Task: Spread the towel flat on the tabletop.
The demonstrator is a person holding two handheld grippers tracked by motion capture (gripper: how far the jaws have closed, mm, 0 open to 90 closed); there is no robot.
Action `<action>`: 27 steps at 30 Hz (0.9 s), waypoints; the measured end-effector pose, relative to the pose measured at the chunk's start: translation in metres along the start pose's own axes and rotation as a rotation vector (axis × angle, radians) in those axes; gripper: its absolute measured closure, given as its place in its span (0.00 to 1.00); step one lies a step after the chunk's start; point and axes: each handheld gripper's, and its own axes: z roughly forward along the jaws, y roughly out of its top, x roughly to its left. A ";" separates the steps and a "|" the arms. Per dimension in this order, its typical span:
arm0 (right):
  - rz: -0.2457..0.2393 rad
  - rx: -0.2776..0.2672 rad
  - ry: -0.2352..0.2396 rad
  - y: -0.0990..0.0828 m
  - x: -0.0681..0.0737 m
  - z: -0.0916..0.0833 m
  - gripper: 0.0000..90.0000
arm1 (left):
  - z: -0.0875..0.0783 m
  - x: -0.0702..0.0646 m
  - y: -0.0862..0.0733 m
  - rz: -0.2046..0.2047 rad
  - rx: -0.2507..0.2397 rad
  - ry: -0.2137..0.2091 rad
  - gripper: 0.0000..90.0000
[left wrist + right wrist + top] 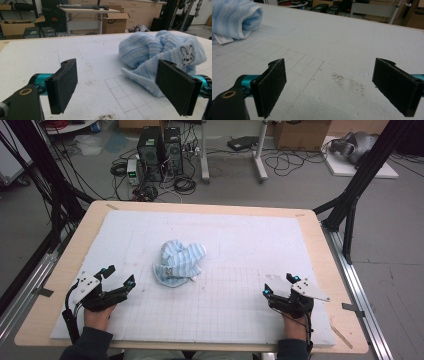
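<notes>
Crumpled blue towel loose on white mat, between grippers.

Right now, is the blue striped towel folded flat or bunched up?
Bunched up: the towel sits in a rumpled heap on the white mat, folds overlapping, its label sticking out.

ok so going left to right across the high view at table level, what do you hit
left gripper → crumpled blue striped cloth → right gripper, all over the white gridded mat
</notes>
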 end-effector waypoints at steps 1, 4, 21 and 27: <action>0.000 0.000 0.000 0.000 0.000 0.000 0.12 | 0.000 0.000 0.000 0.001 0.000 -0.001 0.21; -0.003 0.001 0.000 0.000 0.000 0.000 0.12 | 0.000 0.000 0.000 -0.002 -0.001 -0.004 0.21; 0.008 -0.003 0.003 0.000 -0.001 -0.001 0.12 | -0.001 0.009 0.013 -0.073 0.008 -0.045 0.23; 0.006 -0.002 0.002 0.000 -0.001 0.000 0.12 | 0.013 0.005 0.035 -0.057 0.008 -0.070 0.20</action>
